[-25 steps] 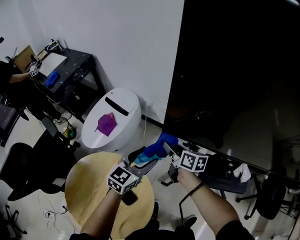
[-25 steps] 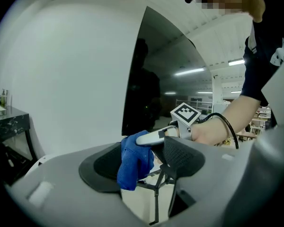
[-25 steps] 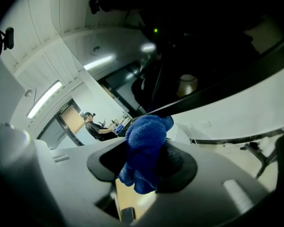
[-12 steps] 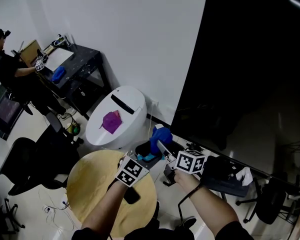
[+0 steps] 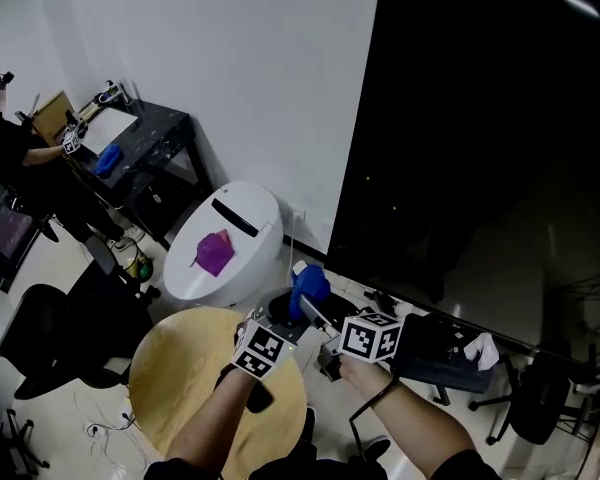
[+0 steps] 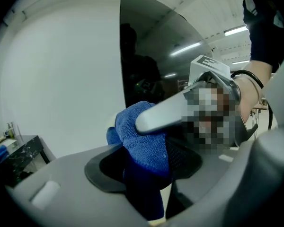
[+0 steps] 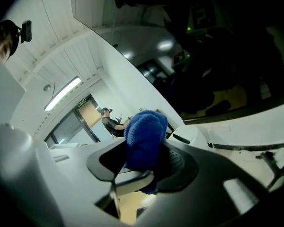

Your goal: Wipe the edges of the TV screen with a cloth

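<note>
Facing a white wall (image 5: 230, 68), with a large black flat TV screen (image 5: 500, 138) up ahead of both claws. Clamped tight in the right claw (image 7: 144, 167): a bunched blue microfibre cloth (image 5: 308, 286). Left claw (image 6: 144, 174) half open, just been closing, around the cloth's hanging tail, with no clear squeeze. Seemingly mid-handover, wiping not yet begun. Next: free the left, then raise the cloth to the screen's near edge.

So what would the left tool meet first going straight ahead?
Likely the blue cloth: the right tool grips it between the jaws of the left tool, which have just been closing.
</note>
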A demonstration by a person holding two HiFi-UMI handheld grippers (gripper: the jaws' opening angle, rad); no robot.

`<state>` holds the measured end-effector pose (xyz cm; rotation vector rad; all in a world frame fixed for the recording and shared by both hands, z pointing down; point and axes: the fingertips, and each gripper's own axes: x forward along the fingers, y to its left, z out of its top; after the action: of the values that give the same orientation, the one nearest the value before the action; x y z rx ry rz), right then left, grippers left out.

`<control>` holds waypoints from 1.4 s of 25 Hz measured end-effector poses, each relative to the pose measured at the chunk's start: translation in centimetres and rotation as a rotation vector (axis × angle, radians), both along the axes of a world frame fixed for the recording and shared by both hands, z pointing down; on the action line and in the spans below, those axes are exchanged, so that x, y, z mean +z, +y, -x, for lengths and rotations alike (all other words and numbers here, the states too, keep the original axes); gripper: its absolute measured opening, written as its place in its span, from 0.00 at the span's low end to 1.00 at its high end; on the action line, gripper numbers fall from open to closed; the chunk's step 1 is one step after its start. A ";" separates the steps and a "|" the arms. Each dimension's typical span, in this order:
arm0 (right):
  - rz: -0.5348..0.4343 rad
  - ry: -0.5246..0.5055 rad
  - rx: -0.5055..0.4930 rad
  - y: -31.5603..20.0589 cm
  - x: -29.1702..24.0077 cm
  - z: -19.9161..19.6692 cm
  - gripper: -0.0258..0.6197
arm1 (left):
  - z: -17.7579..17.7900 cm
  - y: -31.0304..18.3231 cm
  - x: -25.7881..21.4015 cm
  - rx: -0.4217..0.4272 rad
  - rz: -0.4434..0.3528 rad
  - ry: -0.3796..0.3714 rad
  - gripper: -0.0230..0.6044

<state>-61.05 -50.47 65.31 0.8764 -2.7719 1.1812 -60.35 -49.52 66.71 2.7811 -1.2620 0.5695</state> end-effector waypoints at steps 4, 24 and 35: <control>0.017 -0.046 -0.021 0.4 0.2 -0.5 0.41 | -0.1 0.2 1.1 -0.016 0.071 0.096 0.28; -0.170 0.025 0.193 2.6 -3.2 -13.3 0.47 | 1.6 -7.9 3.4 -0.064 0.241 0.146 0.24; -0.251 0.021 0.216 2.5 -6.8 -15.3 0.46 | 0.1 -8.5 -0.4 0.046 0.172 0.107 0.24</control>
<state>-45.71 -47.93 58.55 1.2276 -2.9110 0.8460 -60.40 -58.04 66.30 2.6660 -1.0771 0.4986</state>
